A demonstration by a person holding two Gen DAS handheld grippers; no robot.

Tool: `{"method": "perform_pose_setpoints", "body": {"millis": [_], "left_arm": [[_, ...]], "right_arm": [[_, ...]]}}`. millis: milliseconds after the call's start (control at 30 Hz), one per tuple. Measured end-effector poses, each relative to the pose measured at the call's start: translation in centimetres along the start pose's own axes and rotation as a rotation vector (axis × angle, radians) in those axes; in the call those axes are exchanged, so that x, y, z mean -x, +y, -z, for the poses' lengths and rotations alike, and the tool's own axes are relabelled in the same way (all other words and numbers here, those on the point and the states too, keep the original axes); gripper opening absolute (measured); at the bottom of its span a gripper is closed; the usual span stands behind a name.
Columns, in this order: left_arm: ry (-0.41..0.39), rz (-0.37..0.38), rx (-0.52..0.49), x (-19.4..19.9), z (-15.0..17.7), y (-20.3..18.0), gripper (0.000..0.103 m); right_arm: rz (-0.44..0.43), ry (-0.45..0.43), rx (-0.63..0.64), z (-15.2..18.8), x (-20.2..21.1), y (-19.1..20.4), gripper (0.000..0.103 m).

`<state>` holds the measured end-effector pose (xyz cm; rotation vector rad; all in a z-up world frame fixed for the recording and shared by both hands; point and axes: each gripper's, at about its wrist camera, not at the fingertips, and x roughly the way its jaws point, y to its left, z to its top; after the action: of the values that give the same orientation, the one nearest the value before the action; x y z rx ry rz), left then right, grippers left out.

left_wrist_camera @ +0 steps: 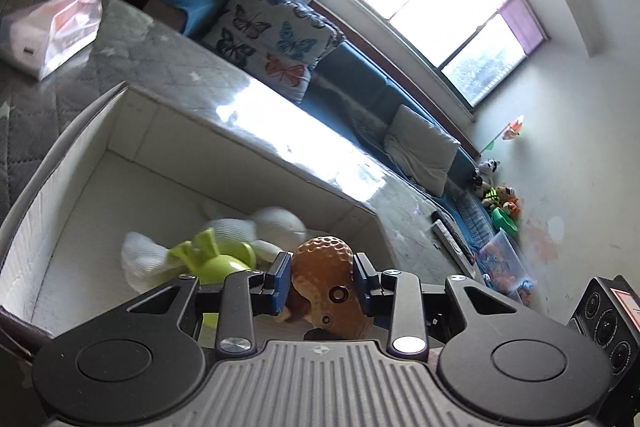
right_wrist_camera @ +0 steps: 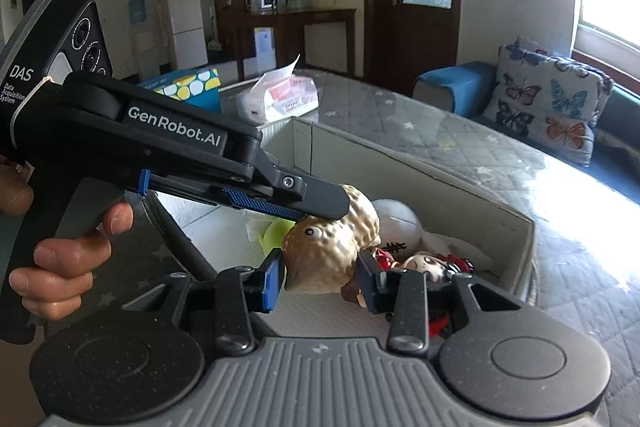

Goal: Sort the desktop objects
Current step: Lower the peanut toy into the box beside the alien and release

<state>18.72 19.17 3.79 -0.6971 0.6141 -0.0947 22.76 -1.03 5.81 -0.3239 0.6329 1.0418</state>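
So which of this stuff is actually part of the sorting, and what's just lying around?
Part of the job:
- peanut toy, held by the left gripper, with the right gripper around it too
- white box
- green toy, white ball and doll figure in the box

Lying about:
- tissue pack
- butterfly cushion
- remote

the peanut toy (left_wrist_camera: pixel 326 281) sits between both grippers, above the box (left_wrist_camera: pixel 132 131) on the table (left_wrist_camera: pixel 192 75).
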Motion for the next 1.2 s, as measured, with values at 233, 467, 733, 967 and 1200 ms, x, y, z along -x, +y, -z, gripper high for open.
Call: {"method": "perform_pose_setpoints", "body": {"millis": [233,467,733,967,1200], "left_arm": [[0.009,-0.016,0.011,-0.6,-0.1,1.1,0.036],[0.004,-0.026,-0.026,-0.2,0.4,0.6,0.036],[0.014,-0.064,-0.112,-0.2,1.1,-0.7,0.034],[0.029,-0.068,-0.131,0.2,1.7,-0.8,0.034],[0.045,-0.073,-0.157,0.4,2.1,-1.1,0.034]], "right_arm": [[-0.024,0.041,0.003,0.1,-1.5,-0.1,0.040],[-0.039,0.053,-0.012,0.5,-1.4,-0.3,0.045],[-0.031,0.059,-0.028,0.9,-0.7,-0.5,0.048],[-0.043,0.063,-0.022,1.2,-0.3,0.0,0.047],[-0.040,0.071,-0.022,1.1,-0.5,0.2,0.046]]}}
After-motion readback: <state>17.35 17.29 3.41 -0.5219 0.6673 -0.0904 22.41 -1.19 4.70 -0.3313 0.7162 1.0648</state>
